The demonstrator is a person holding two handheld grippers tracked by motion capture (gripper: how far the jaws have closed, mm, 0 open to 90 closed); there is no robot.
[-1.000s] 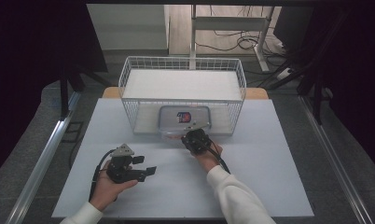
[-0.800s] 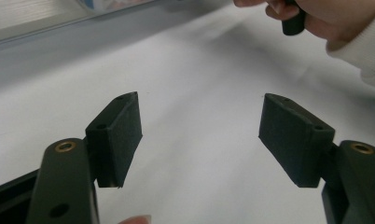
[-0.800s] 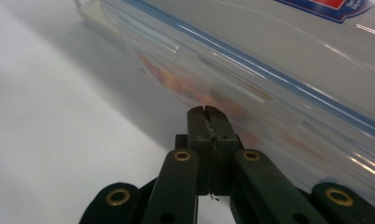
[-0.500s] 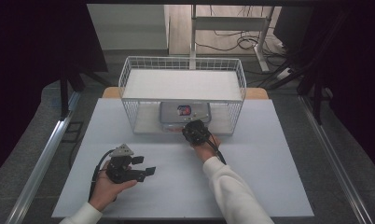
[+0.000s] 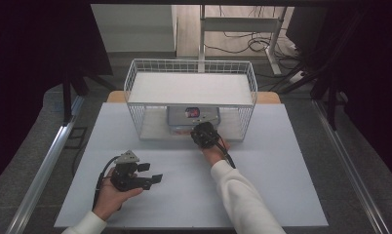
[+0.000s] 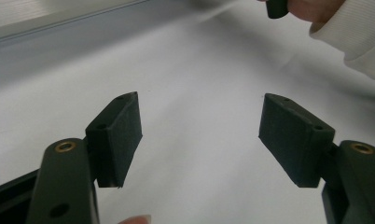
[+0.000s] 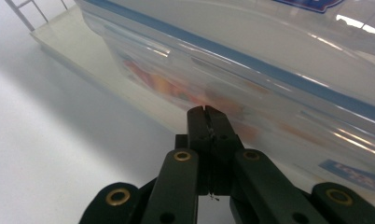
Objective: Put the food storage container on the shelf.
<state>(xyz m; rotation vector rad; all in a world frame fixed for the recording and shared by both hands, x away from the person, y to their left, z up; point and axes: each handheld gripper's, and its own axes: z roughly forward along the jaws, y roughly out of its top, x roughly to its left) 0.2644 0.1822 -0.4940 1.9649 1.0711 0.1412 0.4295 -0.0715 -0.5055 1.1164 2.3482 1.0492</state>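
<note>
The clear plastic container [image 5: 193, 118] sits on the lower shelf of the white wire basket [image 5: 135, 78], at the far middle of the table [image 5: 282, 185]. My right gripper [image 7: 207, 109], jaws clenched on nothing, noses up to its near wall. I judge the box stiff, smooth and slippery, moderately heavy with the reddish contents inside; the blue-edged lid rim looks the best hold. The shelf lip and wire uprights crowd the way out. My left gripper [image 6: 199, 135] rests open near left, well apart

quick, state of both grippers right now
left gripper: open, nothing between the jaws.
right gripper: shut, empty, tips at the plastic container.
</note>
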